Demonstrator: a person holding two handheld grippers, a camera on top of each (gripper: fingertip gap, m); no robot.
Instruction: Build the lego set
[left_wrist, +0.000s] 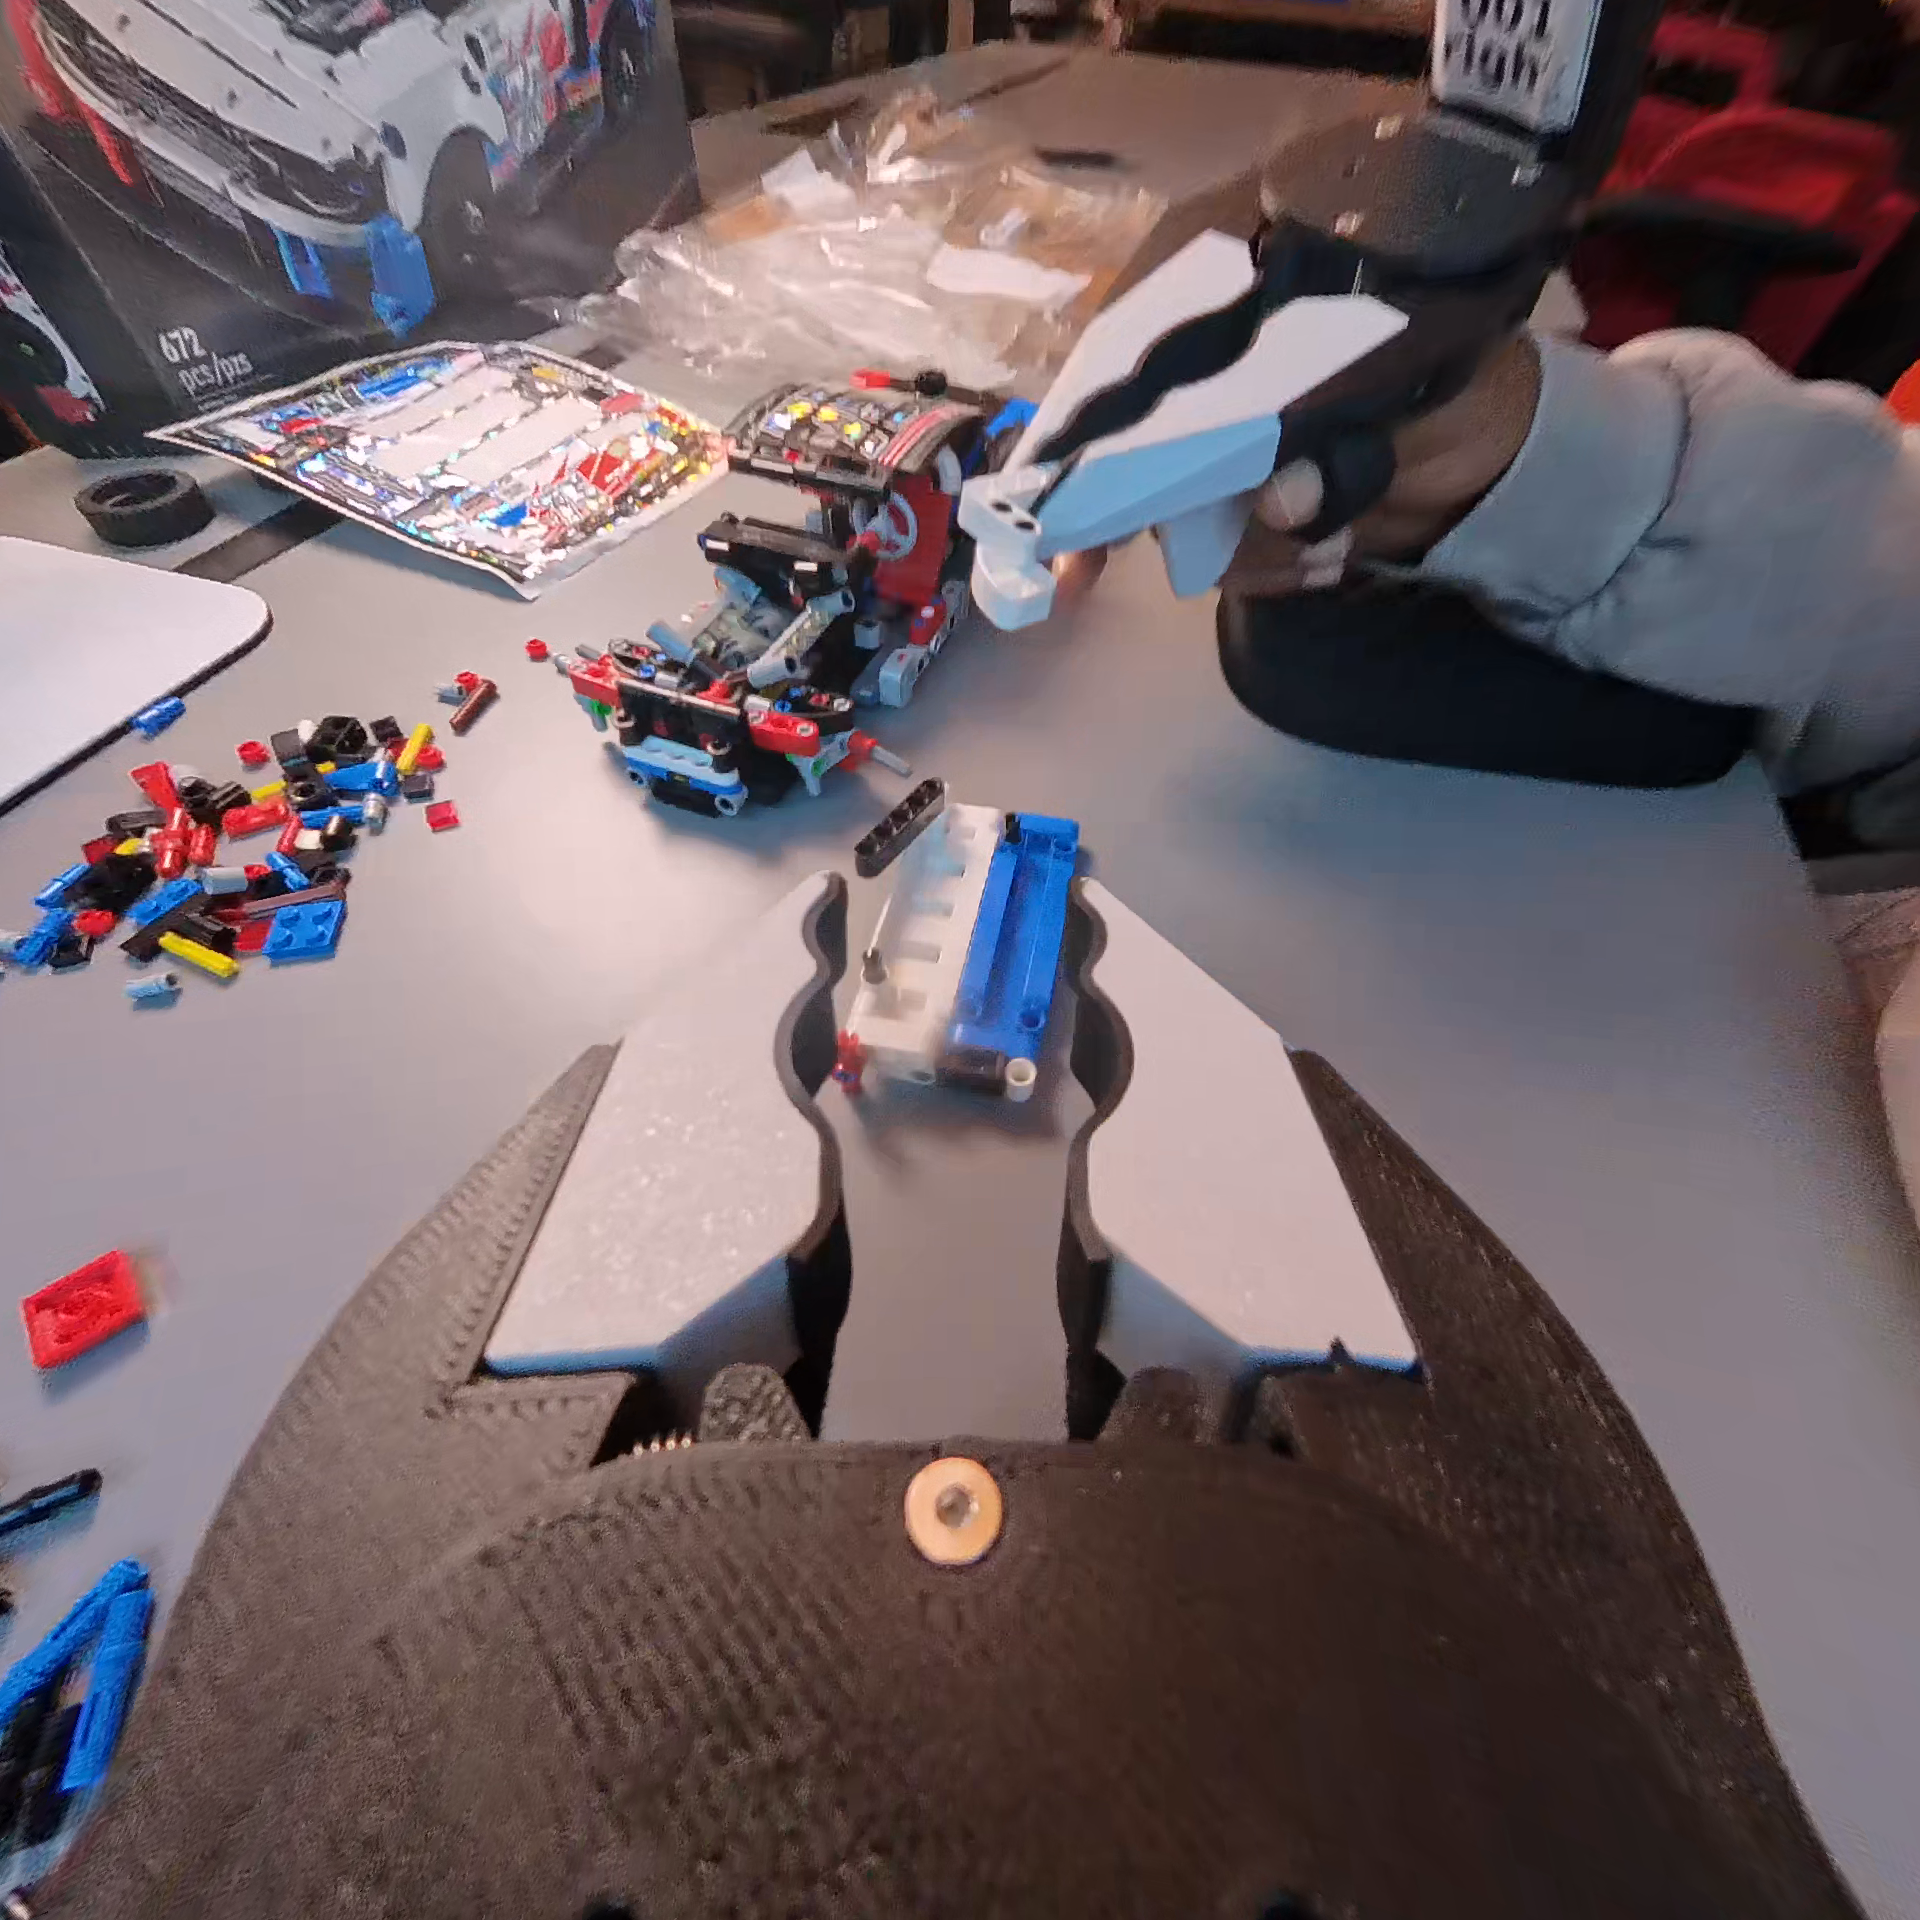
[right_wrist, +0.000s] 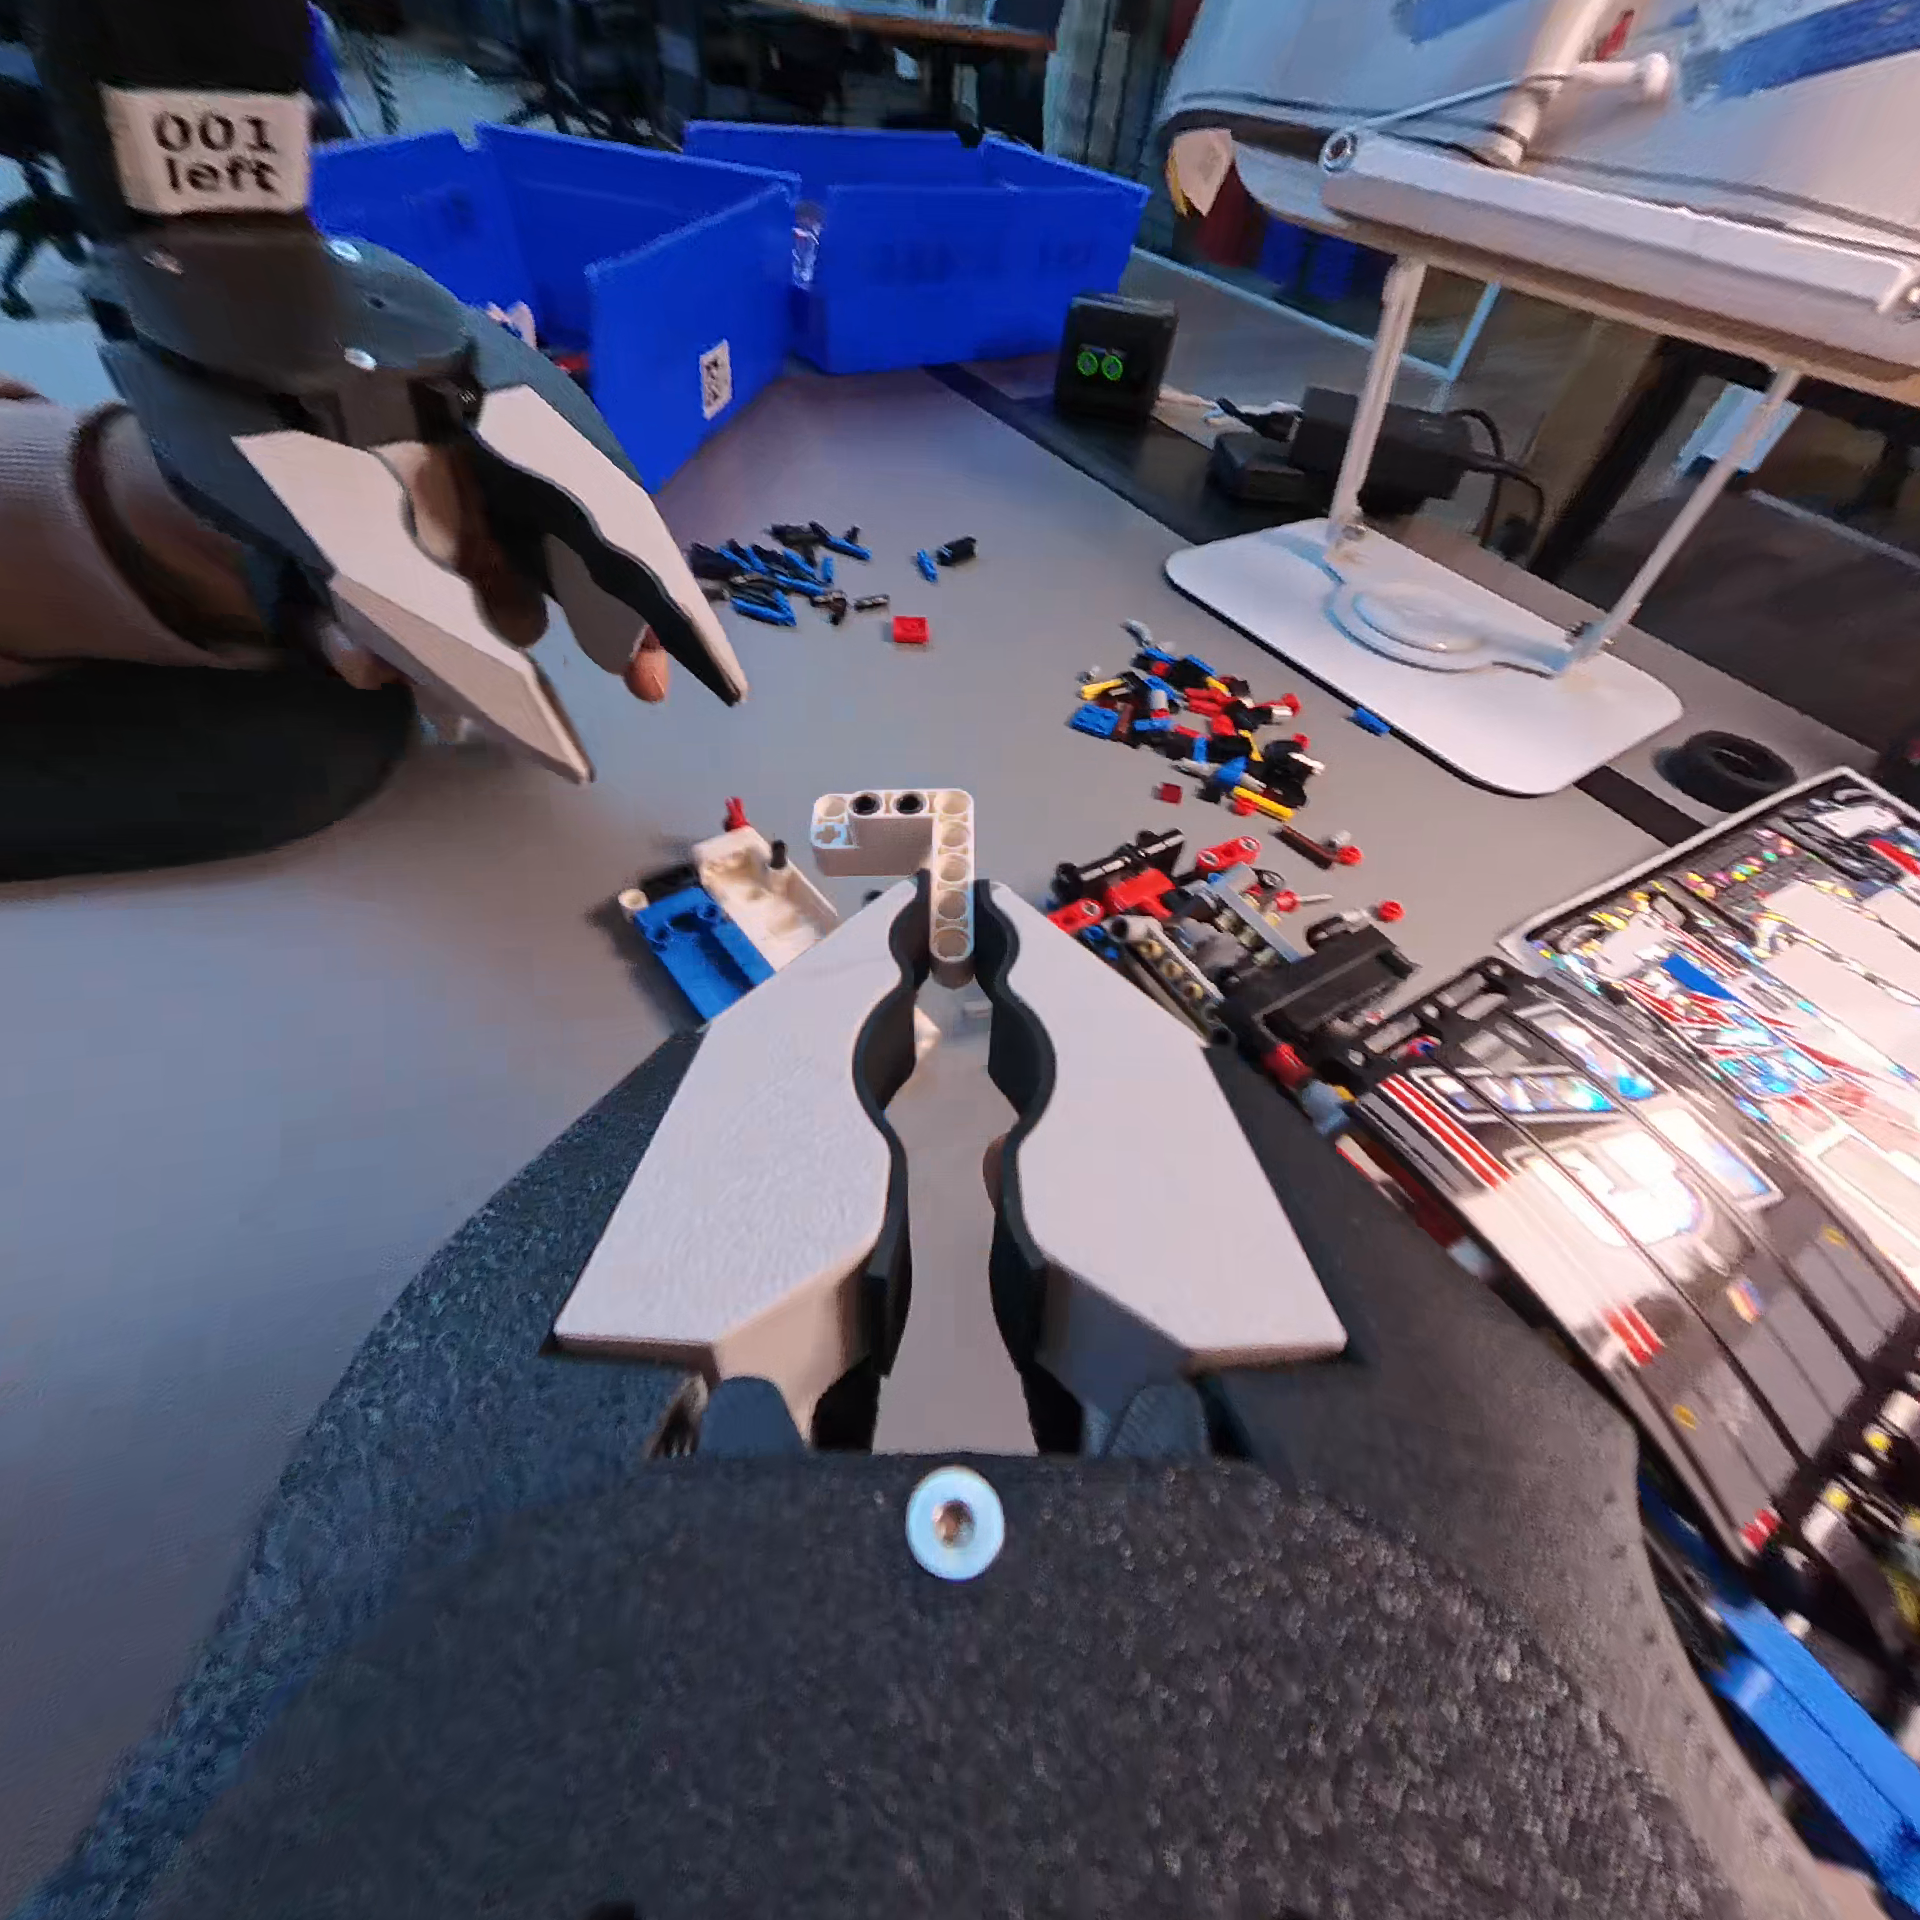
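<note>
My left gripper is open and empty. It hovers over a white and blue sub-assembly lying on the grey table, which shows between its fingers. In the right wrist view the left gripper is above and to the left of that sub-assembly. My right gripper is shut on a white L-shaped beam, held by its long leg above the table. In the left wrist view it holds the beam just right of the partly built car.
A black beam lies by the sub-assembly. A pile of loose pieces, a red plate, a sticker sheet, a tire and the set's box are to the left. Blue bins and a lamp base stand farther off. One gripper's finger ends stand about 10 cm off the other's. The red plate lies some 15 cm from my left tips, 25 cm from my right tips. Seen from the right wrist view as well.
</note>
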